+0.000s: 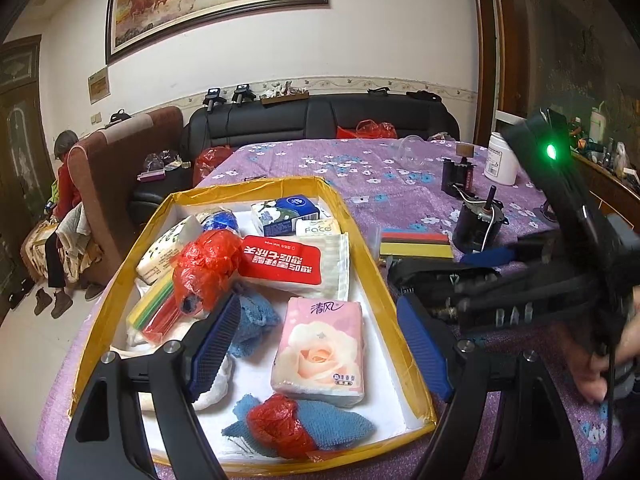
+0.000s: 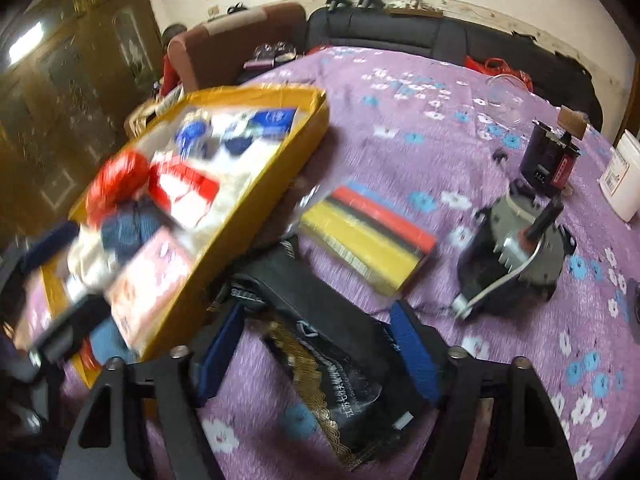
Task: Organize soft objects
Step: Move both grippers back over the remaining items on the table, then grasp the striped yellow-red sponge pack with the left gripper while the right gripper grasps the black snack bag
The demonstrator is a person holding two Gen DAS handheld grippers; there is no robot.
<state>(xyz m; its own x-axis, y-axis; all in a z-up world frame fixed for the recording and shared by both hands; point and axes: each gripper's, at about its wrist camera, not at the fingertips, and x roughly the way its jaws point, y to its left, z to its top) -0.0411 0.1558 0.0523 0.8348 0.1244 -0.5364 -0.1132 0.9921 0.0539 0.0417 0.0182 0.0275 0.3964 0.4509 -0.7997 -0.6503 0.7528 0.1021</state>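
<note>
A yellow-rimmed box (image 1: 362, 236) on the purple table holds soft things: a pink tissue pack (image 1: 320, 350), a red and white wipes pack (image 1: 286, 264), blue cloths (image 1: 340, 426) and red bags (image 1: 206, 266). My left gripper (image 1: 320, 354) is open and empty above the box. My right gripper (image 2: 322, 354) is open around a black pouch (image 2: 320, 320) lying on the table right of the box (image 2: 288, 160); its jaws do not touch it. The right gripper also shows in the left wrist view (image 1: 488, 256). A yellow, black and red striped pack (image 2: 368, 236) lies beyond the pouch.
Two dark motor parts (image 2: 516, 252), a black device (image 2: 550, 156) and a white jar (image 2: 624, 180) stand on the table's right side. A clear cup (image 2: 504, 96) lies at the back. Sofas (image 1: 320, 120) stand behind the table.
</note>
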